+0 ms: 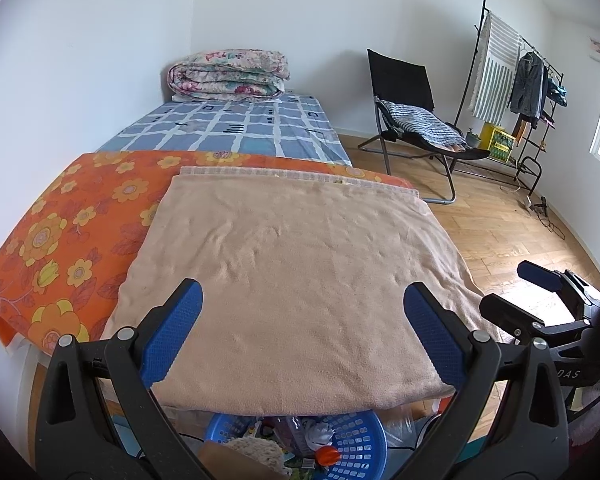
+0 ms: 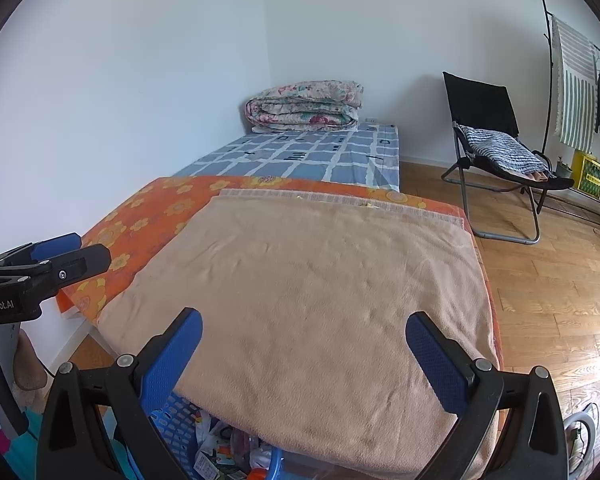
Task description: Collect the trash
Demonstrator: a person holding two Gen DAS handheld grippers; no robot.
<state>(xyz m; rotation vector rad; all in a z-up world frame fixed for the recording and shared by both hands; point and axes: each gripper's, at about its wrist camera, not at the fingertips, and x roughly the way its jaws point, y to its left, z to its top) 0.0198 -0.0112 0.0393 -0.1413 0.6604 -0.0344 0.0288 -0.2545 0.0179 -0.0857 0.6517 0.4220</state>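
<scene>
A blue plastic basket (image 1: 352,446) sits on the floor at the foot of the bed, half under the overhanging beige blanket (image 1: 296,280). It holds several pieces of trash: crumpled white paper, wrappers, an orange scrap. In the right wrist view the basket (image 2: 176,424) shows at the bottom left. My left gripper (image 1: 302,304) hovers open above the blanket, nothing between its blue pads. My right gripper (image 2: 304,334) is open too, and empty. The right gripper (image 1: 540,280) also appears at the right edge of the left wrist view; the left gripper (image 2: 60,252) shows at the left edge of the right one.
An orange flowered cover (image 1: 72,232) and a blue checked sheet (image 1: 236,128) lie on the bed, with a folded quilt (image 1: 228,76) at its head. A black folding chair (image 1: 416,120) and a clothes rack (image 1: 516,92) stand on the wooden floor at right. Cables lie by the far wall.
</scene>
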